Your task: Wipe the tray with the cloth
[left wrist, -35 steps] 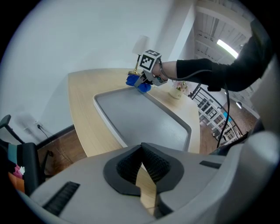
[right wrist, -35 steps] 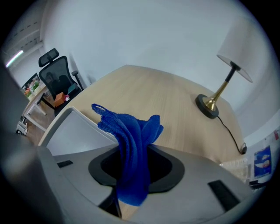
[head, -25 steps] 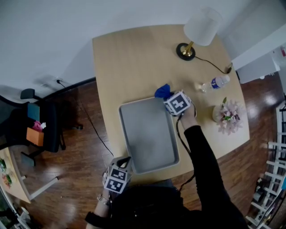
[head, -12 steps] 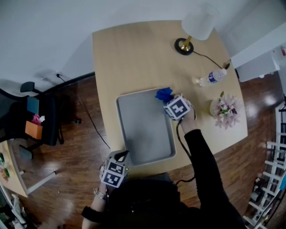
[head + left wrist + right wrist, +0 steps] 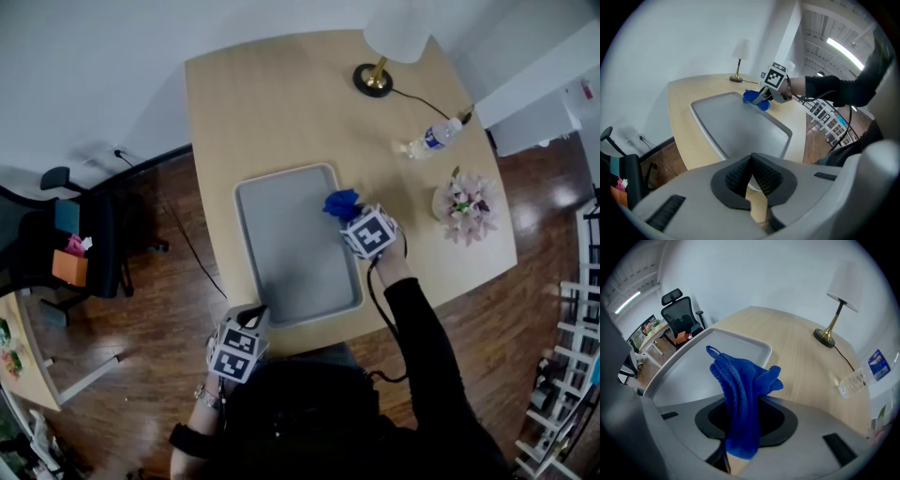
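Both my grippers are closed: the right gripper (image 5: 740,425) clamps its jaws on the blue cloth (image 5: 740,380), the left gripper (image 5: 751,159) shuts its jaws on nothing, just short of the tray (image 5: 281,253). Over the last second the cloth has come off the far corner rim to just inside the right rim, ahead of my right jaws. I judge the wipe barely begun; most of the tray waits to their left.
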